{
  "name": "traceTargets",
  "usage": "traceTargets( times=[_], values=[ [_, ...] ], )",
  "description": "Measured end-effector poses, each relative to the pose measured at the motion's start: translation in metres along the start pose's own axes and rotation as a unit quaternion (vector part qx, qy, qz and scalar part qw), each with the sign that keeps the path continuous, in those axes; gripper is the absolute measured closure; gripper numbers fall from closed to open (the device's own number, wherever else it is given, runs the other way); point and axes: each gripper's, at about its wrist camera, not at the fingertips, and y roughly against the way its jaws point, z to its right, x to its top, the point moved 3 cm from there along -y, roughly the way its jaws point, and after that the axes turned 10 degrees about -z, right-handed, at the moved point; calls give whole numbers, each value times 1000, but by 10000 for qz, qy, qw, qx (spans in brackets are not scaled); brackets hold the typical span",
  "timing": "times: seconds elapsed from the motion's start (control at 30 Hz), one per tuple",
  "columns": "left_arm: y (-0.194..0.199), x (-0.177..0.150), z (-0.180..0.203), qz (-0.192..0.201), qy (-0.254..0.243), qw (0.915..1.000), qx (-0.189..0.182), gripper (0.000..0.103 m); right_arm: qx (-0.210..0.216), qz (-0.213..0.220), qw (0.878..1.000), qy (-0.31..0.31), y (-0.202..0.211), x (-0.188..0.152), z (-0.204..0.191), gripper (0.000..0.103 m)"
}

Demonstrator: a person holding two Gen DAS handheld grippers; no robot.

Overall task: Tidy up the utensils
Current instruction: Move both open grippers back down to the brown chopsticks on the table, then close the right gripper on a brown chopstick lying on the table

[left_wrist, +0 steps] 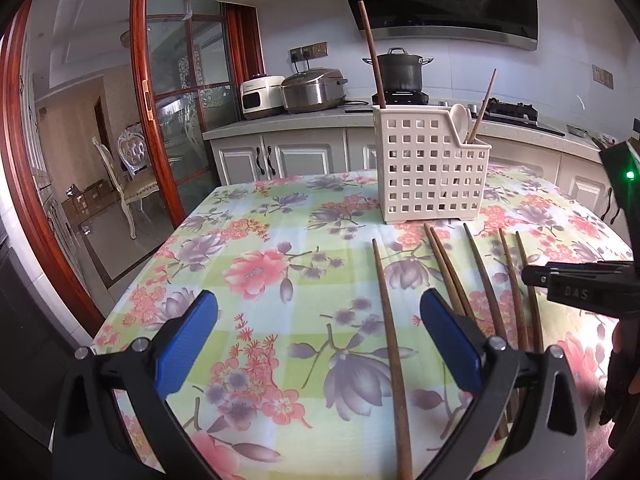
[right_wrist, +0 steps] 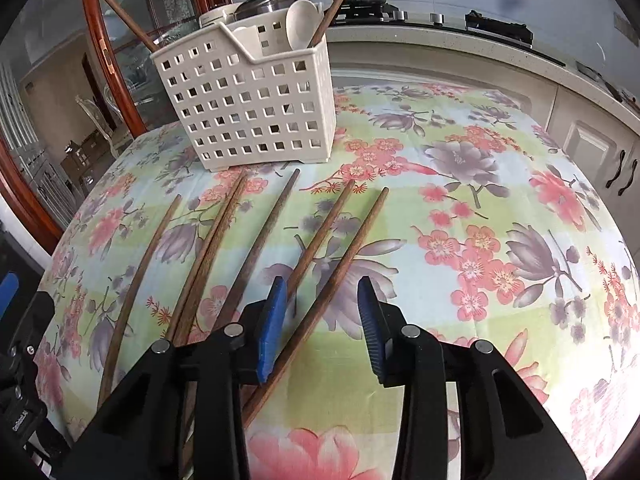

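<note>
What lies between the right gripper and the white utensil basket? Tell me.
In the right wrist view, between the right gripper and the basket: only chopsticks on floral tablecloth.

The right gripper (right_wrist: 323, 328) is open over one brown chopstick (right_wrist: 320, 300). More chopsticks (right_wrist: 224, 248) lie beside it. The white basket (right_wrist: 248, 112) stands behind them.

Chopsticks (right_wrist: 256, 248) near ends hidden beneath gripper body; spoon (right_wrist: 302, 24) handle hidden inside caddy (right_wrist: 248, 112).
</note>
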Motion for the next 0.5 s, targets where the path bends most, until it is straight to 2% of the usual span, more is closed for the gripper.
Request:
traceTargets(
  times=[0.23,0.5],
  values=[
    [-5,-1,-4,-98,-1,9999,-102,6,-398,-88,9992,-10,-11,7,6,84],
    [-18,2,1,-374,-18,9987,-334,8,-707,-119,9972,211,-17,17,-2,86]
  ],
)
